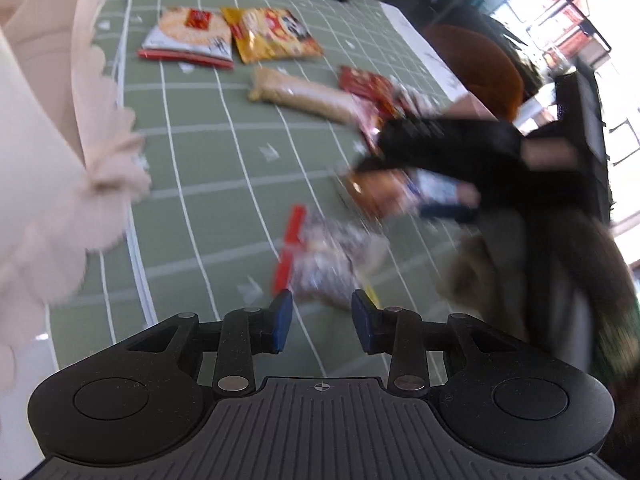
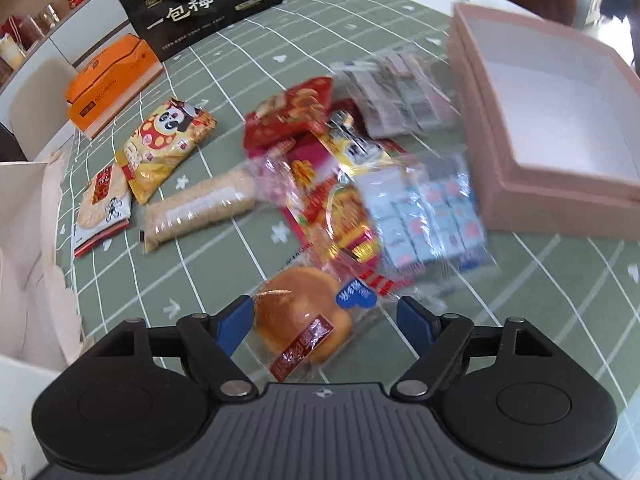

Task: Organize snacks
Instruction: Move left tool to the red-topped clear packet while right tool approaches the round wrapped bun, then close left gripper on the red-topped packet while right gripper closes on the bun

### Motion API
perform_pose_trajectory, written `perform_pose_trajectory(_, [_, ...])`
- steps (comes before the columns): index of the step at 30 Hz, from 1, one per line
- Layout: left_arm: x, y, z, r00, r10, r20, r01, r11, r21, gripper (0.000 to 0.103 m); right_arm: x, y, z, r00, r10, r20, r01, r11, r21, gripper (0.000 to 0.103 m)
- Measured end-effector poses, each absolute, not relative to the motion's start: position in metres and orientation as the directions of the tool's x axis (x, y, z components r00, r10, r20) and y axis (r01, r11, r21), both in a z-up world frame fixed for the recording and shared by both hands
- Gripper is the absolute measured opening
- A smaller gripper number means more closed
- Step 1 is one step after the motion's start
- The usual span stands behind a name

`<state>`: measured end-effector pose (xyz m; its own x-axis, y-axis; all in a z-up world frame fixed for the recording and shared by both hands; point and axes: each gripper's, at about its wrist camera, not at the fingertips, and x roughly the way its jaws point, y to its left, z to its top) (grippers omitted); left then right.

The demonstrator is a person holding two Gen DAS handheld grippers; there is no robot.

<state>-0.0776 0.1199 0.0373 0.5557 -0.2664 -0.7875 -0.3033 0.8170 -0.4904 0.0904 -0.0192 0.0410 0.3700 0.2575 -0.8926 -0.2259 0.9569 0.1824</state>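
Observation:
My right gripper (image 2: 326, 320) is open wide over the green checked cloth. A wrapped golden bun (image 2: 300, 324) lies between its blue pads; the right pad stands clear of the wrapper. In the left wrist view the same bun (image 1: 372, 194) is a blur under the black right gripper (image 1: 382, 172). My left gripper (image 1: 322, 320) stands open with a narrow gap and only cloth between its pads. Just beyond its tips lies a silver packet with a red strip (image 1: 324, 264). Past the bun is a heap: a red-and-yellow packet (image 2: 336, 208), a blue-and-white multipack (image 2: 432, 216) and a red bag (image 2: 292, 112).
An open pink box (image 2: 560, 184) with a white inside sits at the right. At the left lie a beige cracker pack (image 2: 196, 212), a yellow panda bag (image 2: 164, 148) and a rice cracker pack (image 2: 104, 208). An orange box (image 2: 112, 84) and a black bag (image 2: 200, 4) stand behind. A cream paper bag (image 2: 24, 240) is at the left edge.

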Motion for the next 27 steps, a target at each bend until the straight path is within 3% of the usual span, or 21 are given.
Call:
perform_pose_trajectory(3, [-0.081, 0.122, 0.031, 0.555, -0.307, -0.773, -0.305, 0.789, -0.533, 0.037, 0.098, -0.009, 0.041, 0.379, 0.243, -0.893, -0.255, 0.955, 0.151, 0.083])
perform_pose_trajectory(10, [-0.078, 0.129, 0.022, 0.563, -0.273, -0.780, -0.340, 0.783, -0.520, 0.037, 0.106, -0.007, 0.044, 0.352, 0.261, -0.899, -0.247, 0.952, 0.179, 0.083])
perform_pose_trajectory(16, [-0.078, 0.129, 0.023, 0.559, -0.276, -0.782, -0.328, 0.793, -0.514, 0.036, 0.123, 0.013, 0.039, 0.346, 0.196, -0.918, -0.190, 0.972, 0.136, 0.087])
perform_pose_trajectory(20, [-0.075, 0.133, 0.023, 0.566, -0.273, -0.778, -0.326, 0.793, -0.515, 0.035, 0.116, 0.016, 0.040, 0.372, 0.158, -0.915, -0.235, 0.969, 0.072, 0.078])
perform_pose_trajectory(27, [-0.062, 0.137, 0.024, 0.586, -0.247, -0.772, -0.326, 0.800, -0.503, 0.035, 0.082, -0.033, 0.042, 0.350, 0.194, -0.916, -0.268, 0.958, 0.101, 0.077])
